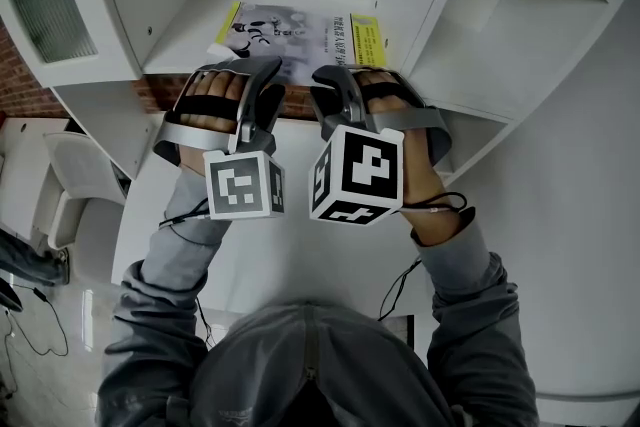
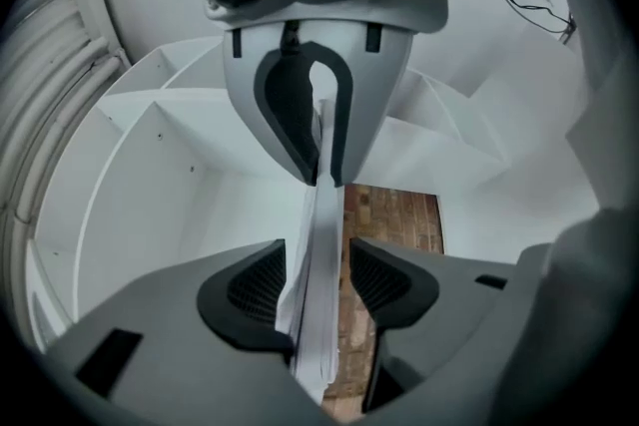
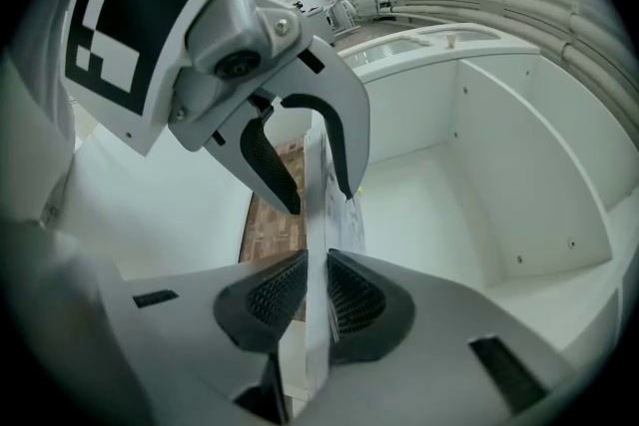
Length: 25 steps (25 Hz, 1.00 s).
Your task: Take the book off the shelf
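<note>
White shelf (image 1: 180,55) held the book (image 1: 300,37) flat, long axis seemingly left-right, near edge toward both grippers. Right gripper (image 1: 335,80) clamped that edge. Left gripper (image 1: 262,73), just beside it, had jaws spread astride the edge, not pinching.

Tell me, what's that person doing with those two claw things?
A person holds a gripper in each hand at a white shelf. A book lies flat on it, with its near edge facing them. The right gripper is clamped on that edge. The left gripper has the edge between its jaws too, but they stand apart and are not pinching. The book has not come off the shelf yet.
</note>
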Each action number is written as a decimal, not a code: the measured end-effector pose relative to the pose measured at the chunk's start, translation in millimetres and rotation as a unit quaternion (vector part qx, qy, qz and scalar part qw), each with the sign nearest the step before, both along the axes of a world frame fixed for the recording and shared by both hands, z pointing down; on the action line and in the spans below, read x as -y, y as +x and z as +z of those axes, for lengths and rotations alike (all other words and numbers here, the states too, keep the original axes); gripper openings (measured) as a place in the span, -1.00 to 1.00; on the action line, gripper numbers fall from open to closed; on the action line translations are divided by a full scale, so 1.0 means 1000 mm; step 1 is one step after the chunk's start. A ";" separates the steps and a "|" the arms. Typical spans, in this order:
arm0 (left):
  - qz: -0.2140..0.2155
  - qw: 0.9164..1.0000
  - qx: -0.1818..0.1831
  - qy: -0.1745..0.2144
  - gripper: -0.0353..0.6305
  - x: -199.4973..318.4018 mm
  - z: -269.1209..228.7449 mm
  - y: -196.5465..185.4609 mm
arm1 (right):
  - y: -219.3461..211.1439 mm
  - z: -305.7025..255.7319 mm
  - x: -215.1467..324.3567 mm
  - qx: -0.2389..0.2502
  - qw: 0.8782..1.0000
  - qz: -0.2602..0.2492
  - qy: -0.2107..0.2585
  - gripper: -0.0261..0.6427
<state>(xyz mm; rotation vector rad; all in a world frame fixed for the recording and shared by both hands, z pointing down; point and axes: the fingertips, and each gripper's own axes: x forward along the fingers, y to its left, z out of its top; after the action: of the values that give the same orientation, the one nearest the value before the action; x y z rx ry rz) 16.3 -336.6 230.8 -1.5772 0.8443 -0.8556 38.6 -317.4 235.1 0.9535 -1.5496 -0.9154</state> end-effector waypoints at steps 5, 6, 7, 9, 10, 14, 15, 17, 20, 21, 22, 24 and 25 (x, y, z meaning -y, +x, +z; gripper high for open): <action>-0.011 1.000 0.017 0.016 -0.25 -0.001 0.003 0.003 | -0.003 0.001 -0.016 0.007 1.000 -0.009 -0.009 -0.70; -0.015 1.000 0.021 0.018 -0.25 0.000 0.004 0.003 | -0.004 0.002 -0.019 0.006 1.000 -0.010 -0.009 -0.70; -0.016 0.999 0.026 0.019 -0.25 0.001 0.005 0.004 | -0.004 0.002 -0.021 0.005 1.000 -0.011 -0.011 -0.70; -0.016 0.999 0.033 0.019 -0.25 0.001 0.007 0.007 | -0.005 0.003 -0.027 0.004 1.000 -0.012 -0.016 -0.70; -0.015 0.999 0.034 0.020 -0.25 0.001 0.007 0.007 | -0.006 0.003 -0.030 0.004 1.000 -0.014 -0.019 -0.70; -0.019 0.999 0.043 0.025 -0.25 -0.001 0.008 0.008 | -0.010 0.005 -0.041 0.009 0.999 -0.021 -0.029 -0.70; -0.019 0.999 0.044 0.024 -0.25 -0.001 0.010 0.008 | -0.010 0.005 -0.044 0.011 0.999 -0.021 -0.030 -0.72; -0.018 0.999 0.044 0.024 -0.32 -0.004 0.017 0.006 | -0.013 0.007 -0.052 0.018 0.999 -0.025 -0.027 -0.83; -0.020 0.998 0.034 0.039 -0.55 -0.010 0.019 0.002 | -0.019 0.015 -0.063 0.019 0.999 -0.038 -0.021 -0.84; -0.022 0.998 0.031 0.043 -0.60 -0.011 0.016 0.001 | -0.021 0.017 -0.065 0.016 0.999 -0.041 -0.020 -0.83; -0.024 0.998 0.030 0.044 -0.64 -0.011 0.013 0.000 | -0.021 0.019 -0.066 0.012 0.999 -0.040 -0.018 -0.81; -0.024 0.998 0.031 0.039 -0.65 -0.009 0.011 0.002 | -0.019 0.017 -0.069 0.003 0.999 -0.035 -0.008 -0.32; -0.024 0.999 0.032 0.037 -0.65 -0.009 0.011 0.003 | -0.018 0.013 -0.071 0.001 0.999 -0.033 0.003 -0.26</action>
<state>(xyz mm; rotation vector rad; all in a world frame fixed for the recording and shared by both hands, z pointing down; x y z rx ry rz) 18.9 -327.3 241.5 -1.4639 0.8617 -0.8945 20.3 -246.1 248.0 0.9126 -1.5896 -0.9648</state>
